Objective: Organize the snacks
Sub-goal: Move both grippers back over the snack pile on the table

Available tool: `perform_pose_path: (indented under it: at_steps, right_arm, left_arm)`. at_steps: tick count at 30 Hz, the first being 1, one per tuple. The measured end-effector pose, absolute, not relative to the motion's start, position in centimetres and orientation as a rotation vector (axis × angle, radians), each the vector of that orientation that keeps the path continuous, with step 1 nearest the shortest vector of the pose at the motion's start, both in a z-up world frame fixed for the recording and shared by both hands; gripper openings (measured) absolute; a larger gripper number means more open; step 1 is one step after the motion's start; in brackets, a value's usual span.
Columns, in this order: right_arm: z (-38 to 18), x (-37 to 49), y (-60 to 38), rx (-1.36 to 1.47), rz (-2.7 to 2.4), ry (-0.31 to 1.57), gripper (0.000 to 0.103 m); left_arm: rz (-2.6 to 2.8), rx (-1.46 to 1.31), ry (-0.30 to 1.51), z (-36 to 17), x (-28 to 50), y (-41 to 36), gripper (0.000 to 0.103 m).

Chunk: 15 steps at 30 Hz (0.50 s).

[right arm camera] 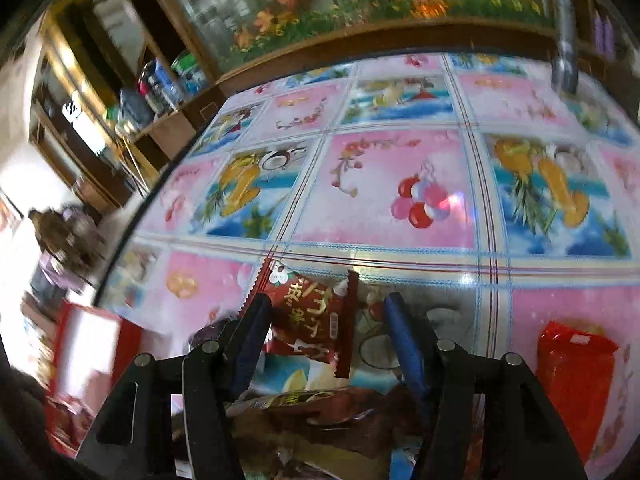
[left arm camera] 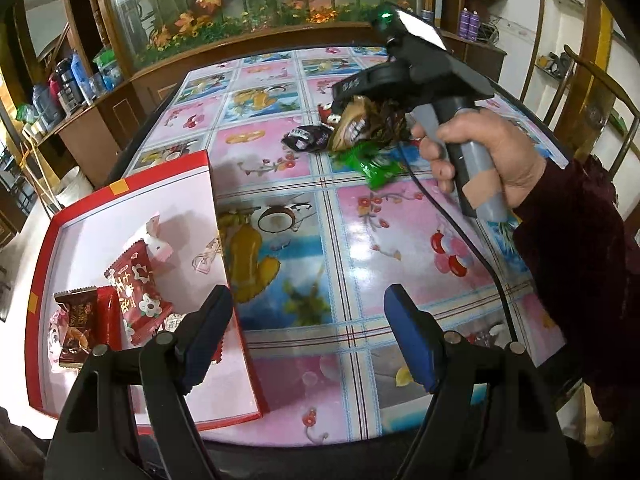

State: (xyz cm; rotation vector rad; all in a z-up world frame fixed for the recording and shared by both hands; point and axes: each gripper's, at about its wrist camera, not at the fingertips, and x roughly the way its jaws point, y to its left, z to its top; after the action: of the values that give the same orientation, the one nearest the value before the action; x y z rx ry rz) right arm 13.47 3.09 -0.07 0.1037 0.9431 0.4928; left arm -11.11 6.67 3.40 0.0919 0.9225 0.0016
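Note:
A red-rimmed box lid [left arm camera: 192, 184] lies at the table's left front and holds several snack packets, among them a red flowered one [left arm camera: 138, 292] and a brown one [left arm camera: 78, 326]. My left gripper [left arm camera: 308, 340] is open and empty over the lid's right edge. My right gripper [right arm camera: 324, 320] is open, its jaws on either side of a red flowered packet [right arm camera: 310, 320] on the table. In the left wrist view the right gripper [left arm camera: 360, 100] hovers over a loose pile: a brown packet [left arm camera: 352, 128], a dark one [left arm camera: 304, 138], a green one [left arm camera: 372, 164].
The table carries a glossy pink and blue fruit-print cloth [left arm camera: 400, 240]. A red bag [right arm camera: 572, 384] lies at the right. More brown packets [right arm camera: 320, 408] lie under the right gripper. A wooden cabinet with bottles [left arm camera: 68, 80] stands left, a chair [left arm camera: 600, 92] right.

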Motion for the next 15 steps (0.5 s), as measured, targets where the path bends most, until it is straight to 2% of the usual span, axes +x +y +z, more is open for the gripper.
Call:
perform_pose_path:
  at_steps: [6, 15]
  right_arm:
    - [-0.3, 10.1, 5.2, -0.086, 0.521, 0.901, 0.057]
    - [-0.2, 4.0, 4.1, -0.133, 0.870, 0.966, 0.058]
  left_arm:
    - [0.010, 0.065, 0.920, 3.4, -11.7, 7.3, 0.078]
    - [-0.004, 0.042, 0.935, 3.0, -11.4, 7.7, 0.078]
